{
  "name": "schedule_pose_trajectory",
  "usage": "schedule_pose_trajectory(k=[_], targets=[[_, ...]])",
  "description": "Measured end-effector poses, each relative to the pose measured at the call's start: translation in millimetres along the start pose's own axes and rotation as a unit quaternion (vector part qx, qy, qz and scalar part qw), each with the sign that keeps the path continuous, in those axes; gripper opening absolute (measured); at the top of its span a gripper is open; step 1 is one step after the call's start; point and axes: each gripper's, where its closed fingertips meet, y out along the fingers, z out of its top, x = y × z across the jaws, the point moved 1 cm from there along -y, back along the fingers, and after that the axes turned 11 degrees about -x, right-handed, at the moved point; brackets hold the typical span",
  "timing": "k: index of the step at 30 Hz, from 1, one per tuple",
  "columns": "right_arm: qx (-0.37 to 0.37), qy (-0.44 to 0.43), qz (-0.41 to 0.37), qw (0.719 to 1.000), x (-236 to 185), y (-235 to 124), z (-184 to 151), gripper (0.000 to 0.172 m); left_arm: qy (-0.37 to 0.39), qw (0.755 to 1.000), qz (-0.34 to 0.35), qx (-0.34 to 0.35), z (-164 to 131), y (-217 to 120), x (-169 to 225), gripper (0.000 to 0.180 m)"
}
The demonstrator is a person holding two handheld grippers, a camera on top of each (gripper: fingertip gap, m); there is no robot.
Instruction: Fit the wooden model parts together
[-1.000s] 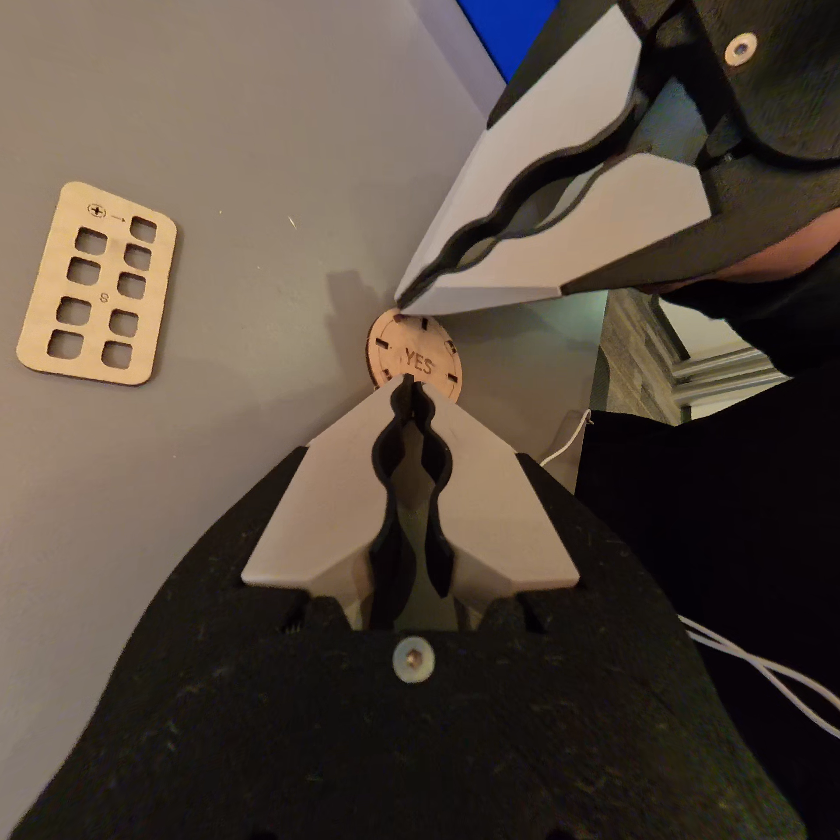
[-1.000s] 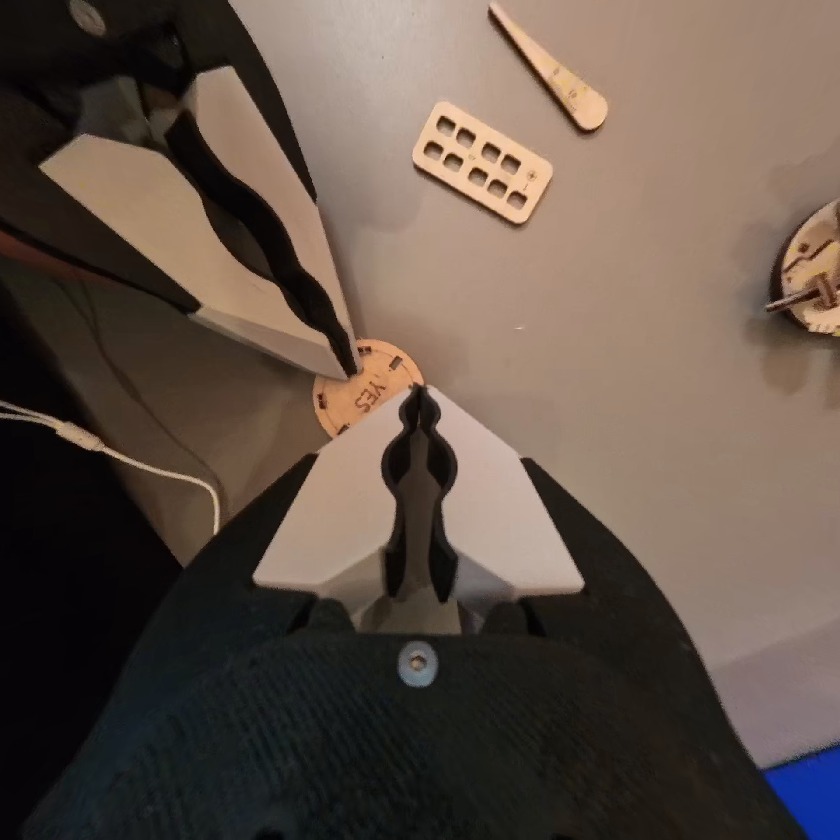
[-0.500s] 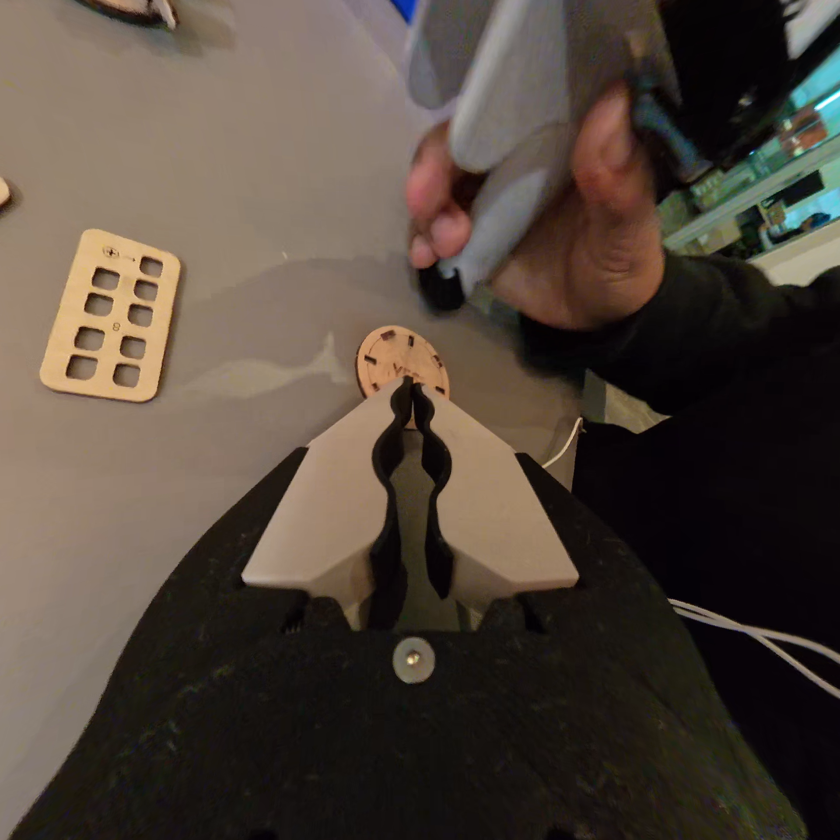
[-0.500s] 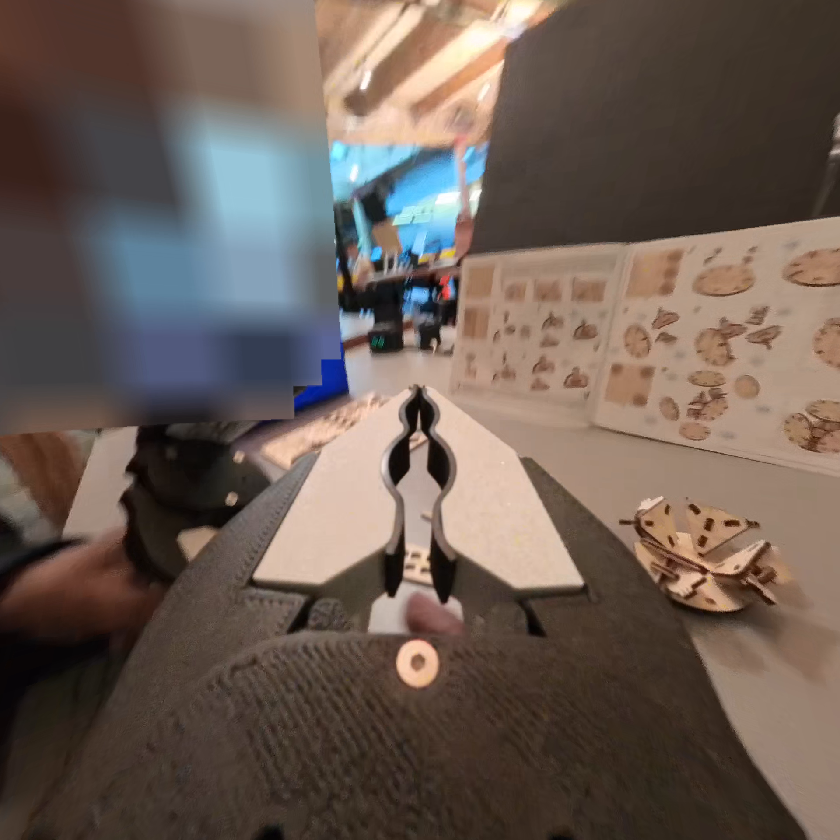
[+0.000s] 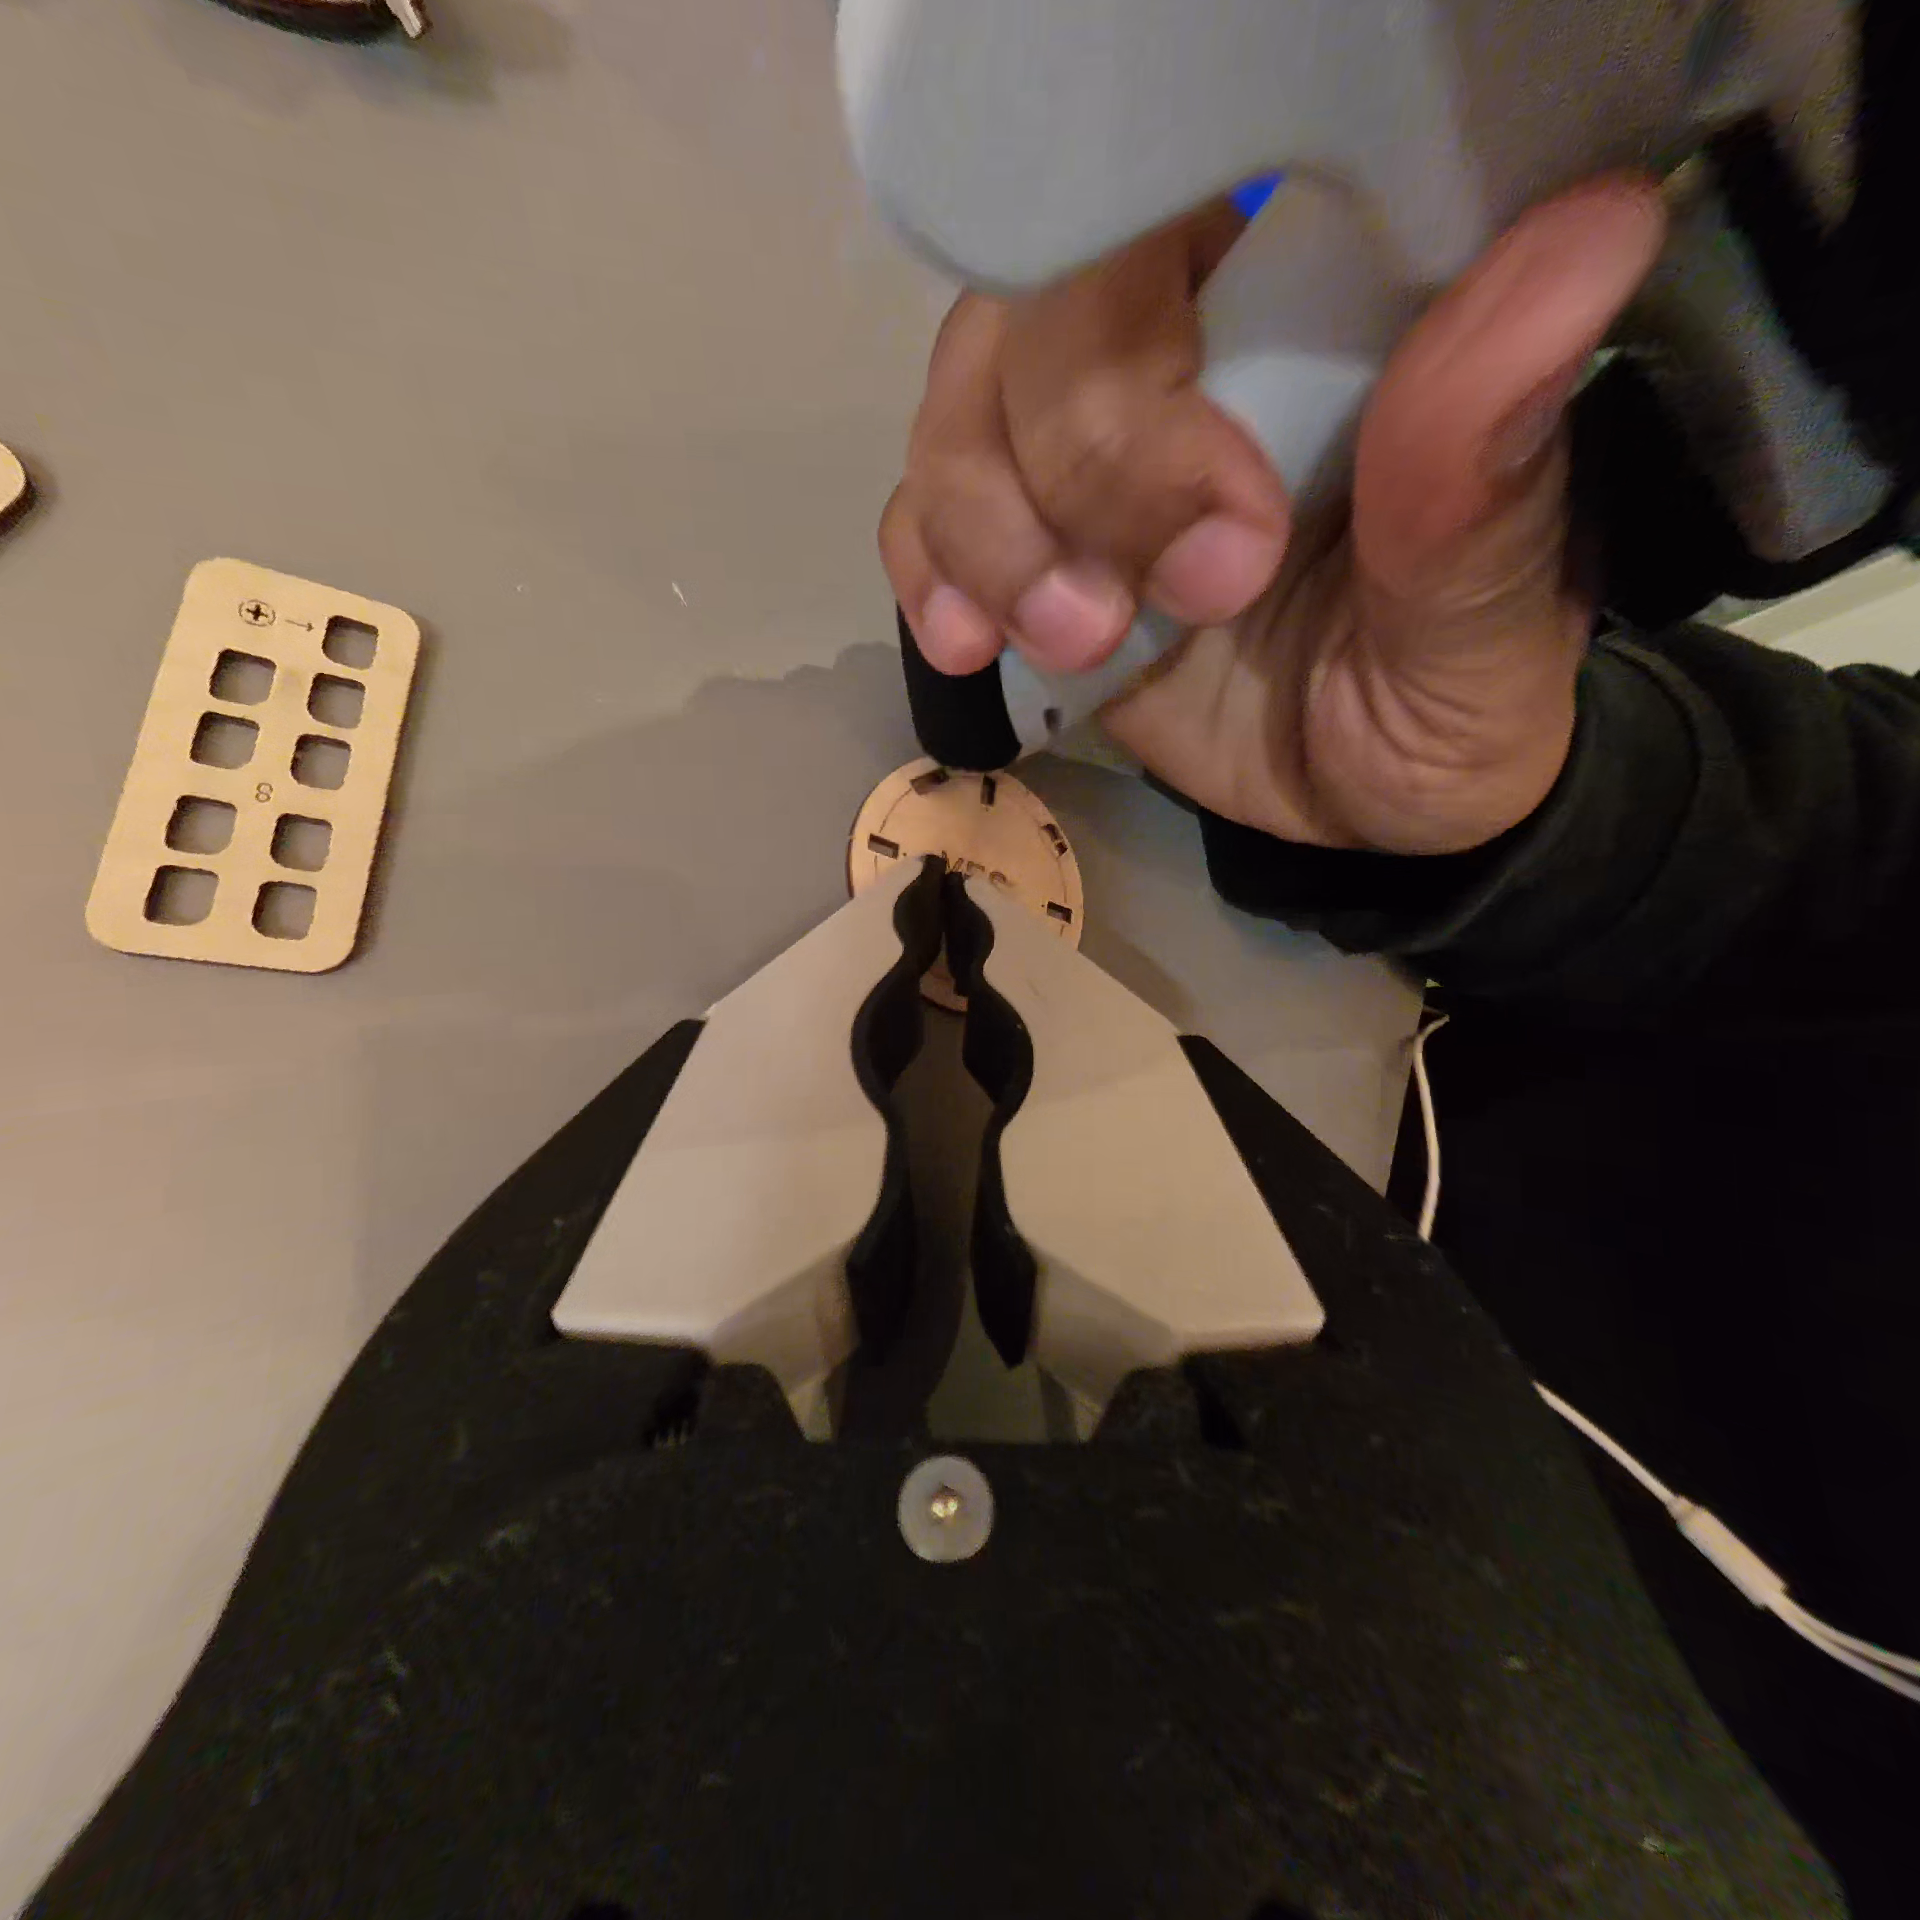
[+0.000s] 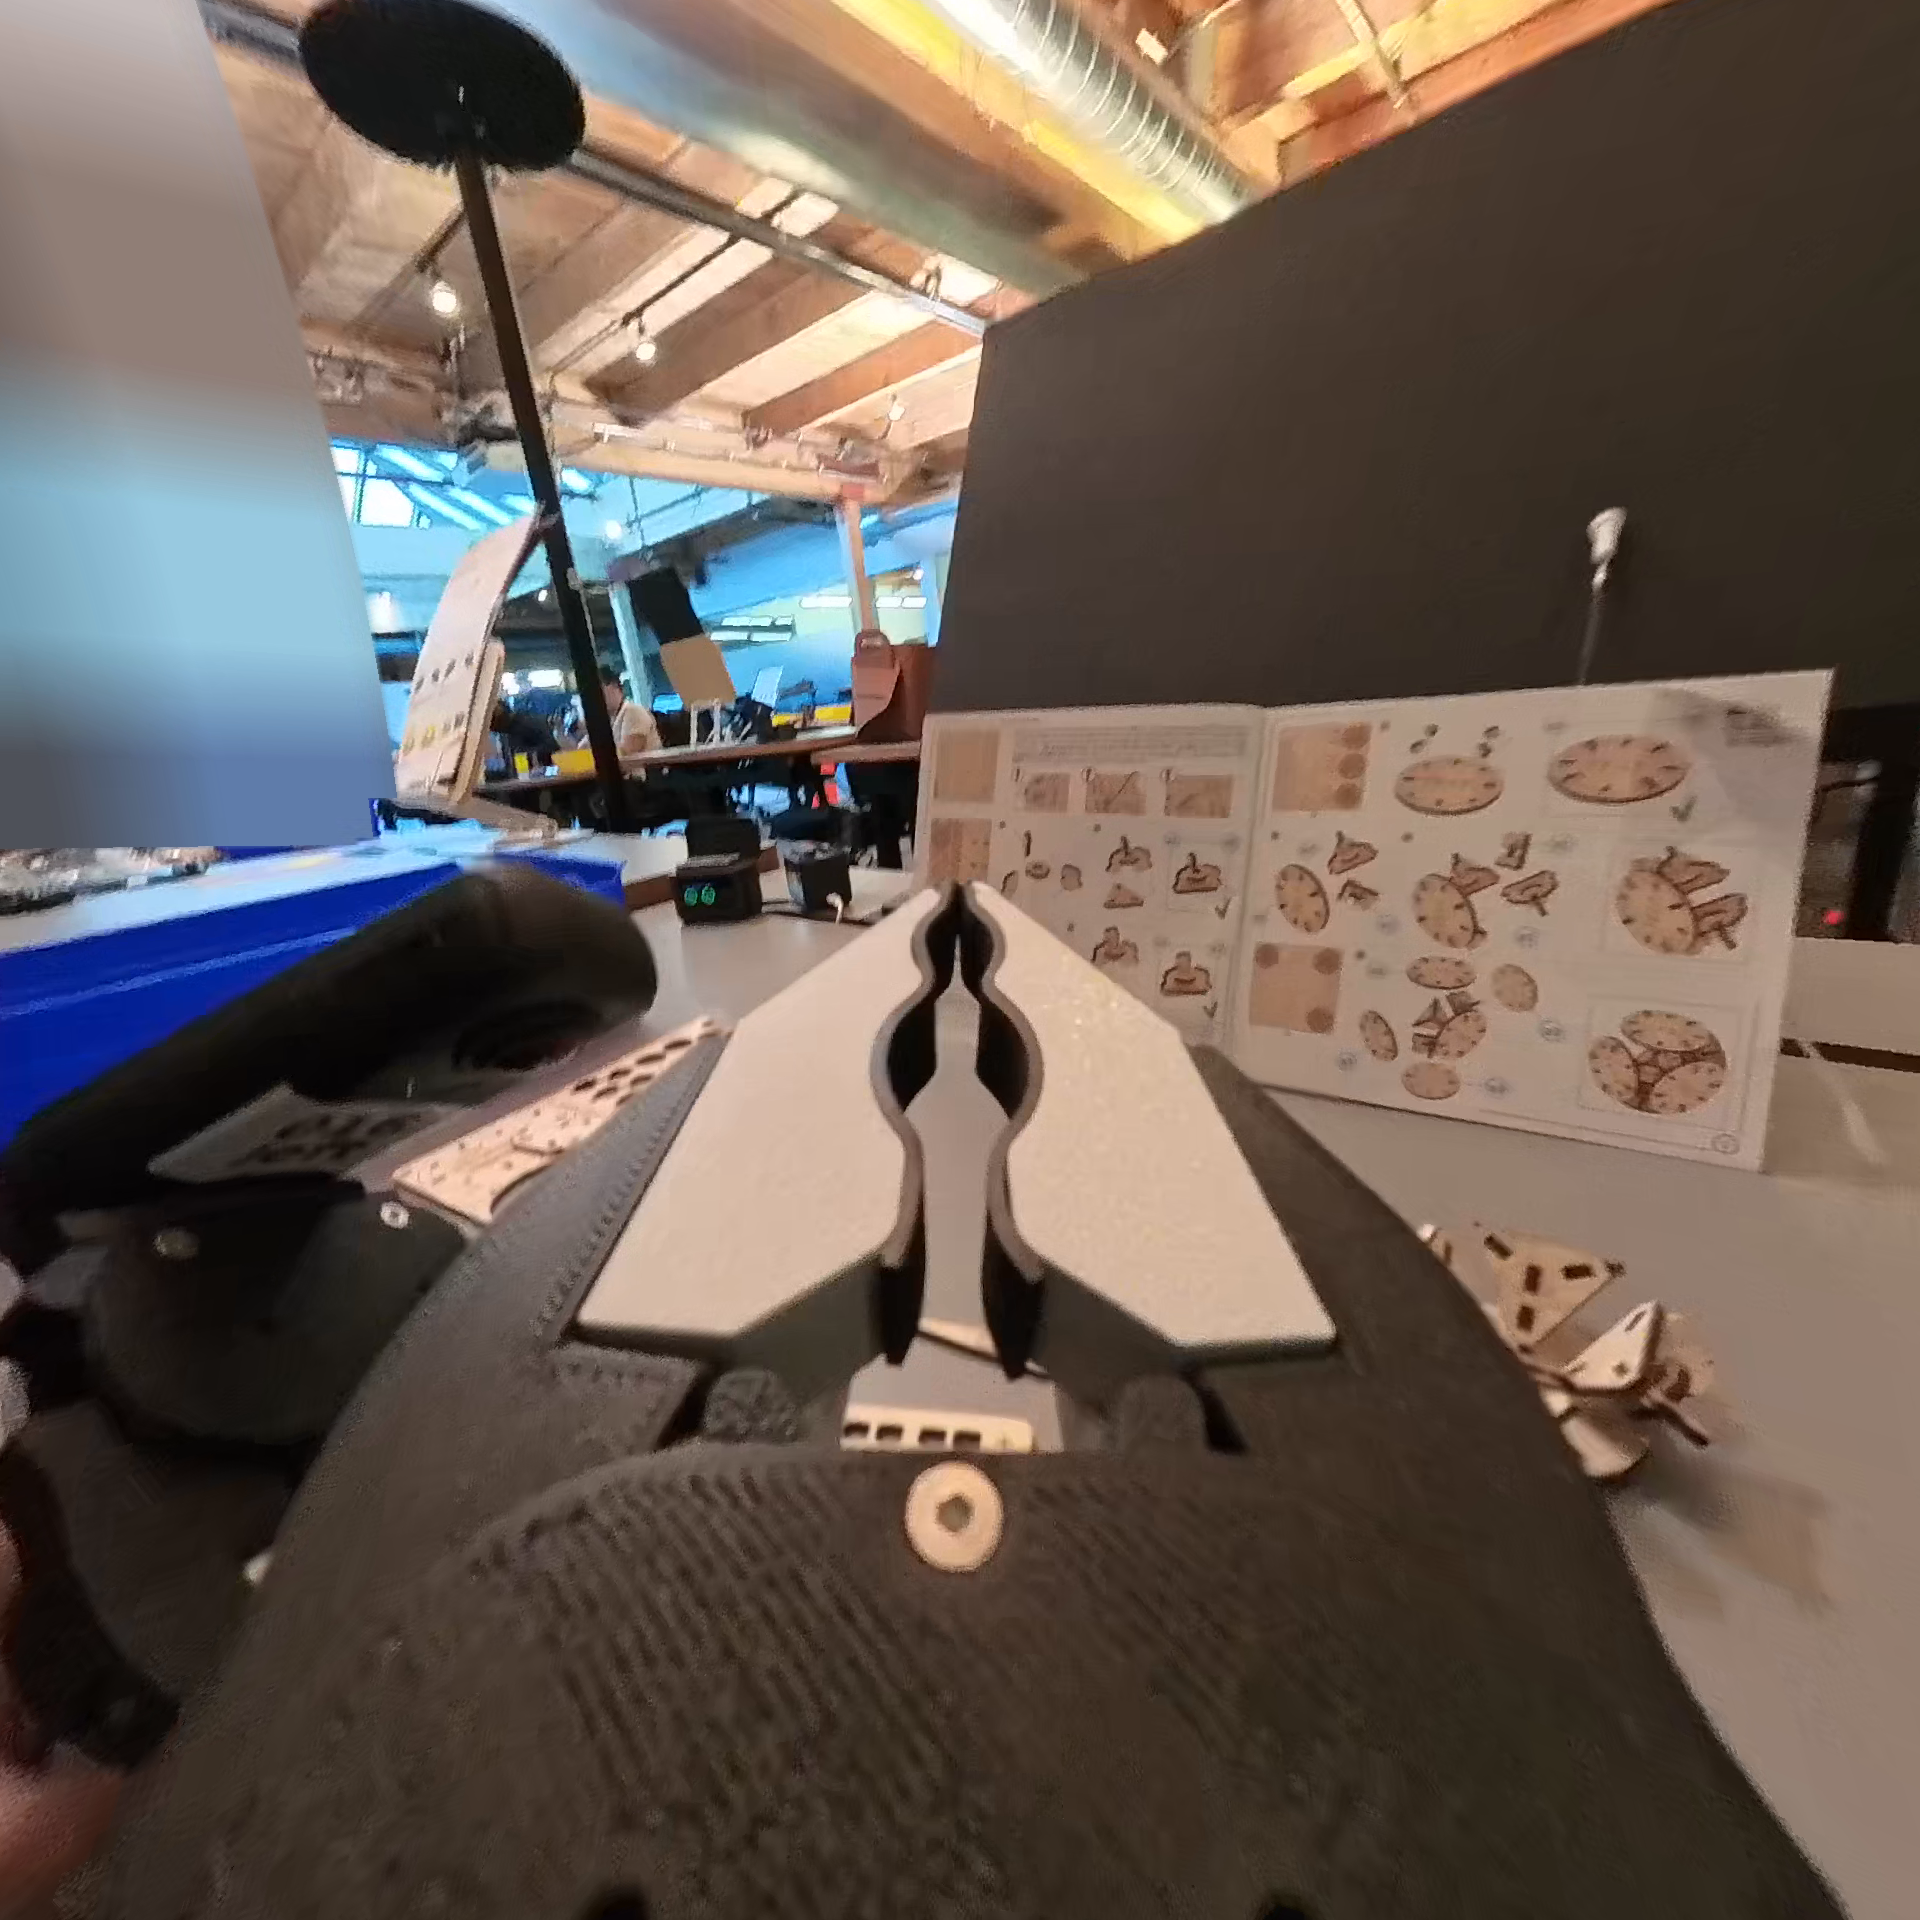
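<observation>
Hovering with jaws pressed together and empty, the left tool (image 5: 940, 881) points at a round slotted wooden disc (image 5: 961, 847) on the grey tabletop (image 5: 520, 364), while the right tool (image 6: 958, 902), likewise closed, is raised clear.

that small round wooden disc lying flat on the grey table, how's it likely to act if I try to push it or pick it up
The round wooden disc looks thin and lies flat on the smooth grey table, so a push would probably slide it rather than roll it. It is likely light and stiff, like cut plywood. Its low edge probably gives little to pinch, so lifting may be awkward, and the slots near its rim could be weak spots.
</observation>
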Motion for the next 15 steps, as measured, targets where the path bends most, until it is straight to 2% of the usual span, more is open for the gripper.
schedule_pose_trajectory(k=[3,5,6,11,15], targets=[[0.020,-0.006,-0.008,1.000,-2.4,-1.7,7.2,0.000,0.004,1.000,0.006,0.000,-0.2,0.1,0.1,0.000],[-0.021,-0.027,-0.020,0.999,-2.3,8.1,-14.0,0.000,0.003,1.000,0.005,-0.001,-0.3,0.2,0.1,0.000],[-0.023,-0.033,-0.028,0.999,-1.0,9.5,-12.3,0.000,0.003,1.000,0.004,0.000,-0.2,0.2,0.1,0.000],[0.027,-0.024,-0.021,0.999,-5.3,-1.4,23.2,0.000,-0.001,1.000,0.000,-0.001,-0.3,0.1,0.1,0.000],[-0.036,-0.036,-0.012,0.999,-11.4,11.0,-16.7,0.000,-0.002,1.000,-0.002,-0.001,-0.2,0.1,0.0,0.000]])
